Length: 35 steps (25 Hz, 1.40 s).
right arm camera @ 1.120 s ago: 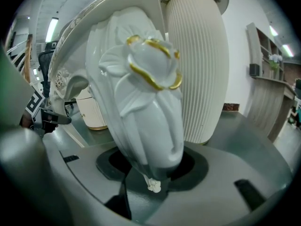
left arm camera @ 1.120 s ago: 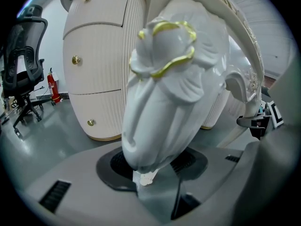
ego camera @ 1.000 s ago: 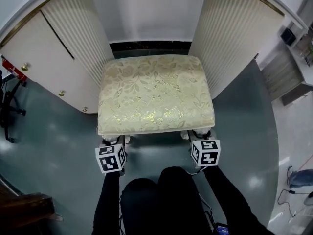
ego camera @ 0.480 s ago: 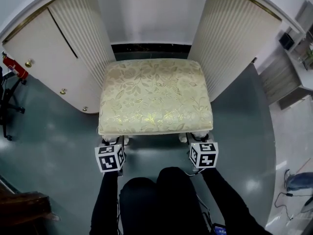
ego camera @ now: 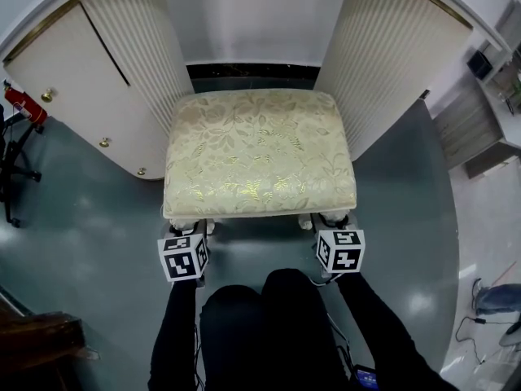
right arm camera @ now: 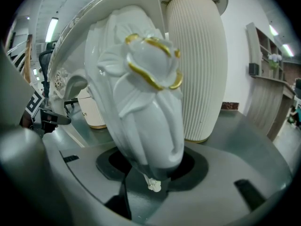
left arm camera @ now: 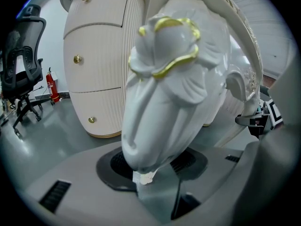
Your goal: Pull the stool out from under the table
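The stool (ego camera: 259, 155) has a cream floral cushion and white carved legs with gold trim. It stands in the knee gap of the white table, between the fluted pedestals (ego camera: 138, 63). My left gripper (ego camera: 189, 233) is shut on the stool's front left leg (left arm camera: 164, 93), which fills the left gripper view. My right gripper (ego camera: 332, 222) is shut on the front right leg (right arm camera: 146, 102). In the head view the cushion's front edge hides both sets of jaws, and only the marker cubes show. The back legs are hidden.
The right pedestal (ego camera: 383, 55) stands close to the stool's side. A black office chair (ego camera: 12, 169) and a red fire extinguisher (ego camera: 23, 108) are at the far left. The person's dark-clothed legs (ego camera: 269, 332) are right behind the grippers. Shelving (ego camera: 488, 96) and a cable (ego camera: 480, 324) lie right.
Both grippers keep their hold on the front legs. The gap between the stool's back edge and the dark strip under the table has grown slightly; the view also shifts a little.
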Each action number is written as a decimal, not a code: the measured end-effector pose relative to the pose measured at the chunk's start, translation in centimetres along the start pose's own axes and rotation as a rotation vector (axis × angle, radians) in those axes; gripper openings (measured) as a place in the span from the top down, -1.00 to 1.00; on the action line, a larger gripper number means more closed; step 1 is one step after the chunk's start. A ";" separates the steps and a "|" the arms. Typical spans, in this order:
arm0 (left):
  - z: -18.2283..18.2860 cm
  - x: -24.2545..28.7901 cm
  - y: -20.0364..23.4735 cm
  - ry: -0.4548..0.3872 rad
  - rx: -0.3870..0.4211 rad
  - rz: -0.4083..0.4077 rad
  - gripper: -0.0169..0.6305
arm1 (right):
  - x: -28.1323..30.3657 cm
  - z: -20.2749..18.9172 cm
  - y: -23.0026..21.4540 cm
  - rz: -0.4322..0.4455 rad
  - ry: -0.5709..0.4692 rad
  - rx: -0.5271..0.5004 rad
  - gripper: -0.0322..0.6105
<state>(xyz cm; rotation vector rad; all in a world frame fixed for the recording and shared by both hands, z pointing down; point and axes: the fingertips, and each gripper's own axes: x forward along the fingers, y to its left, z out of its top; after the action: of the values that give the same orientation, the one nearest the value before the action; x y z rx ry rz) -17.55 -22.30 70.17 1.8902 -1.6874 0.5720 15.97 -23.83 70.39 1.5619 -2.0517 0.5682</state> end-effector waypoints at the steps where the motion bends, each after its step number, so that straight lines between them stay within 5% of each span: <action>1: -0.1 0.0 0.0 0.001 0.001 -0.001 0.30 | 0.0 -0.1 0.0 0.000 0.001 0.000 0.30; 12: -0.1 -0.2 -0.1 -0.016 -0.006 0.004 0.30 | -0.2 -0.1 0.0 -0.006 -0.001 -0.008 0.30; 21: 0.2 -0.1 0.0 -0.123 0.003 0.049 0.30 | -0.3 0.3 -0.2 -0.047 -0.066 -0.021 0.30; 35: -4.5 -0.4 -0.1 -0.031 -0.060 0.027 0.30 | -1.8 -0.7 -0.4 -0.090 -0.104 0.038 0.24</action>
<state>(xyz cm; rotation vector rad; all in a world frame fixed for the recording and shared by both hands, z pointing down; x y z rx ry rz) -17.33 -19.07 73.38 1.8460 -1.7330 0.4990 16.84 -22.17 69.81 1.7291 -2.0444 0.5051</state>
